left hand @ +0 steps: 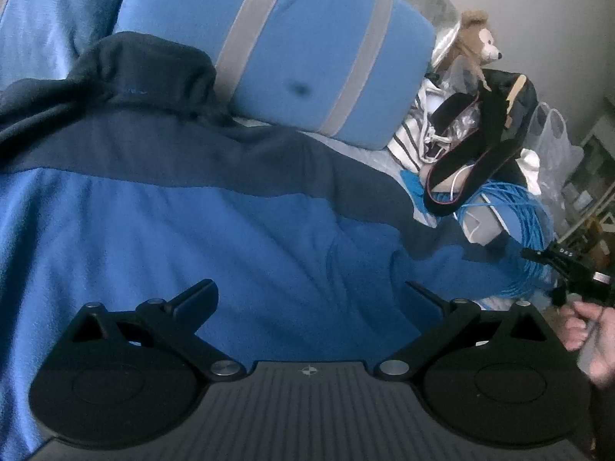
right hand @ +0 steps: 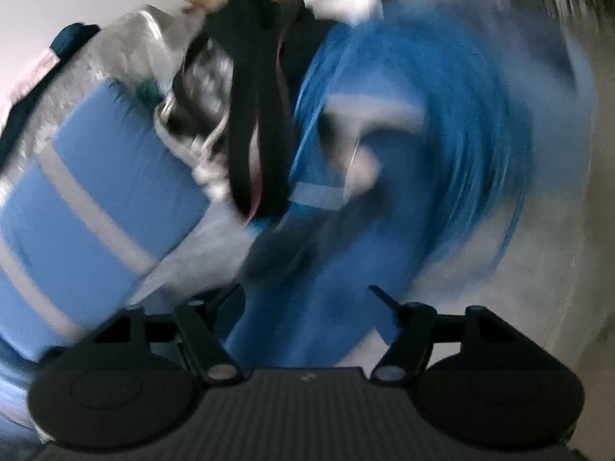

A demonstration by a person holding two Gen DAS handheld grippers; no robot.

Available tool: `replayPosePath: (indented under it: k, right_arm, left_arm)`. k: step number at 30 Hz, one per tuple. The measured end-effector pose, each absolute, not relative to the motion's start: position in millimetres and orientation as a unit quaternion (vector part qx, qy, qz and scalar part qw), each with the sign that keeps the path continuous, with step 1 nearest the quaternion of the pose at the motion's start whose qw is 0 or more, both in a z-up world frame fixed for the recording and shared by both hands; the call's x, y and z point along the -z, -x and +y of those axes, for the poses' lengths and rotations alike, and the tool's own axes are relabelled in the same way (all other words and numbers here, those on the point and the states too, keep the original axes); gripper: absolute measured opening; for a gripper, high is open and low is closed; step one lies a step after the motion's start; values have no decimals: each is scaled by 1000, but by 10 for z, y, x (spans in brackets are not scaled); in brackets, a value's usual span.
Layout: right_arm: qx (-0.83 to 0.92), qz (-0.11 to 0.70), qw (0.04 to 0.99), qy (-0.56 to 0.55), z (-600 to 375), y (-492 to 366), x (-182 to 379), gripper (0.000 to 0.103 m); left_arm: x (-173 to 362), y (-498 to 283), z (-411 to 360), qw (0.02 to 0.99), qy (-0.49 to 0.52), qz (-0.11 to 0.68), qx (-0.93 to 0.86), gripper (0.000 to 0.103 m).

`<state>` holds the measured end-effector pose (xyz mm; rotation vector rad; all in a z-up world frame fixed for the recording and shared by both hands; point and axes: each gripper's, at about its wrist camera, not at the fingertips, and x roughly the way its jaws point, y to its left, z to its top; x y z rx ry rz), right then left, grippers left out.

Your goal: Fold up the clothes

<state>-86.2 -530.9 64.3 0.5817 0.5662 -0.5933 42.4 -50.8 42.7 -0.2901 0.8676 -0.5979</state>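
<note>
A fleece jacket (left hand: 192, 238), bright blue with a navy band and navy collar (left hand: 134, 77), lies spread flat on the bed. My left gripper (left hand: 311, 292) hovers just above its blue part, jaws wide open, nothing between them. The right gripper (left hand: 565, 269) shows at the right edge, held by a person's hand (left hand: 588, 330), beyond the jacket's sleeve end. The right wrist view is blurred. There my right gripper (right hand: 307, 299) stands open over a strip of the blue jacket fabric (right hand: 326, 261), and its fingers are not pressing on the cloth.
A blue pillow with grey stripes (left hand: 315, 50) lies behind the jacket. To the right are a plush toy (left hand: 476, 38), a black bag with straps (left hand: 480, 153), striped cloth (left hand: 411, 134) and a coil of blue cable (left hand: 526, 230). The same coil (right hand: 461, 134) fills the right wrist view.
</note>
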Motion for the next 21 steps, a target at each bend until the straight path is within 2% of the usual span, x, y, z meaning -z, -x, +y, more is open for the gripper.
replayPosePath:
  k: [4, 6, 10, 13, 14, 15, 21]
  right_arm:
    - [295, 284, 899, -156, -5710, 831, -621, 61]
    - [291, 298, 900, -126, -5814, 787, -542, 54]
    - [309, 317, 891, -104, -5950, 680, -407, 45]
    - [319, 314, 888, -109, -6021, 666, -333, 27]
    - [318, 311, 889, -109, -6041, 659, -317, 14]
    - [321, 308, 889, -107, -6052, 660, -313, 10]
    - [346, 256, 900, -74, -6080, 775, -603, 7]
  left_arm:
    - [-435, -437, -505, 854, 140, 411, 285, 103]
    - [-434, -437, -512, 855, 139, 411, 285, 103]
    - [-415, -441, -515, 855, 135, 414, 282, 103]
    - [-437, -432, -498, 856, 135, 413, 279, 103]
    - [-451, -428, -492, 857, 136, 412, 278, 103]
    - [-464, -423, -485, 857, 136, 411, 277, 103]
    - [-690, -269, -391, 873, 136, 366, 292, 103]
